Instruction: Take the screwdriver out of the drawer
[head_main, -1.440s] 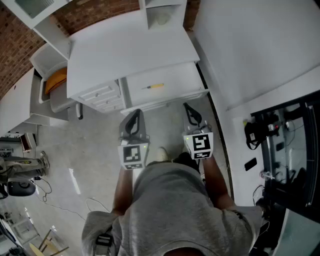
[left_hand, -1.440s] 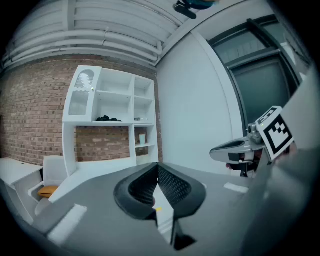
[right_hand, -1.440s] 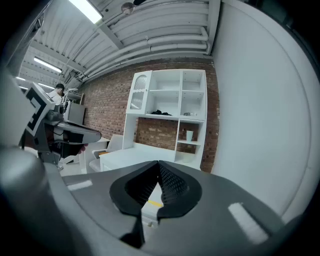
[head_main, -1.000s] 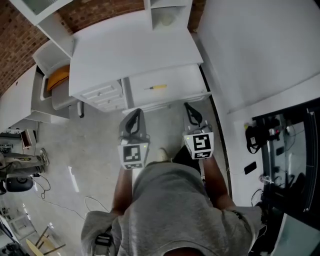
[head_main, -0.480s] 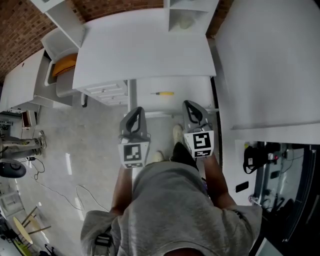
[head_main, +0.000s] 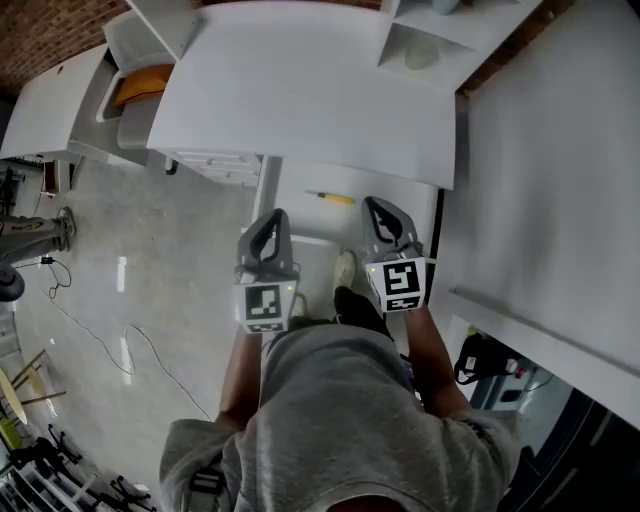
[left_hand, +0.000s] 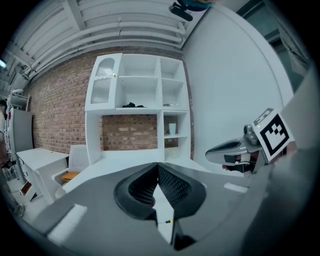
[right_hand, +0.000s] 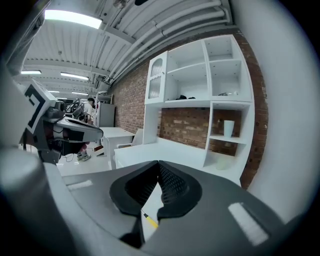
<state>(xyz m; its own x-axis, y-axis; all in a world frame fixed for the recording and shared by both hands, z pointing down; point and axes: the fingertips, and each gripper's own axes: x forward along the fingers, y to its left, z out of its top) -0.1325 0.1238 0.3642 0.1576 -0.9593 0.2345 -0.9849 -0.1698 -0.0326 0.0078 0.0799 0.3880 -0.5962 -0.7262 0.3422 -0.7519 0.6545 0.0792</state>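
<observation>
You have stepped closer: the open drawer (head_main: 296, 212), under the desk's (head_main: 320, 90) front edge, now lies just ahead. Left tool (head_main: 271, 217) and right tool (head_main: 376, 207) are pressed together, empty. The screwdriver (head_main: 332, 198) lies inside, untouched.

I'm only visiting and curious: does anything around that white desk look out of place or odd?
Nothing looks spilled or damaged. The only thing that stands out is the drawer under the desk: it stands open, with a lone yellow-handled screwdriver lying in it.
</observation>
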